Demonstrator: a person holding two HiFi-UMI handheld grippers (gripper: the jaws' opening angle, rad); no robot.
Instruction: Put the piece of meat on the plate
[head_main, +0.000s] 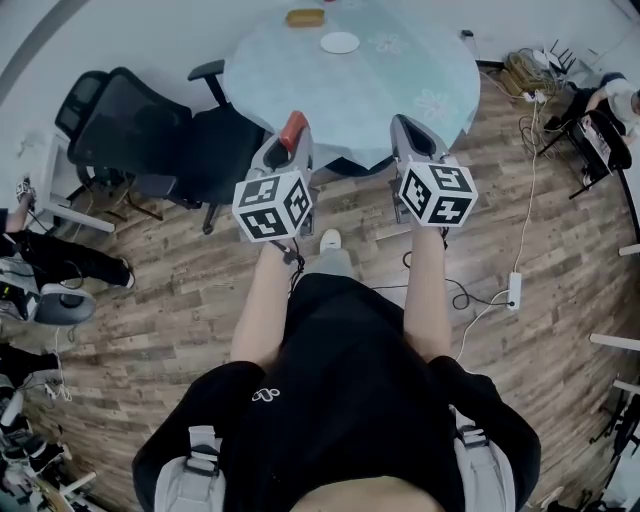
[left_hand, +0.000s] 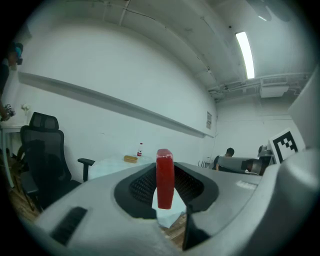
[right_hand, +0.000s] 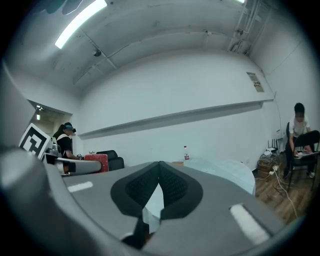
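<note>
My left gripper (head_main: 291, 138) is shut on a red slab of meat (head_main: 293, 128), held upright between its jaws at the near edge of the round table (head_main: 400, 85). In the left gripper view the meat (left_hand: 164, 177) stands clamped between the dark pads (left_hand: 142, 187). A small white plate (head_main: 340, 42) lies on the far side of the table. My right gripper (head_main: 408, 127) is level beside the left one, jaws shut with nothing between them; its tips (right_hand: 159, 165) meet in the right gripper view, where the meat (right_hand: 96, 162) shows at the left.
A yellow-brown block (head_main: 305, 17) and a bottle (left_hand: 140, 150) sit at the table's far edge. A black office chair (head_main: 150, 135) stands left of the table. Cables and a power strip (head_main: 514, 290) lie on the wooden floor at right, where a person (right_hand: 299, 135) sits.
</note>
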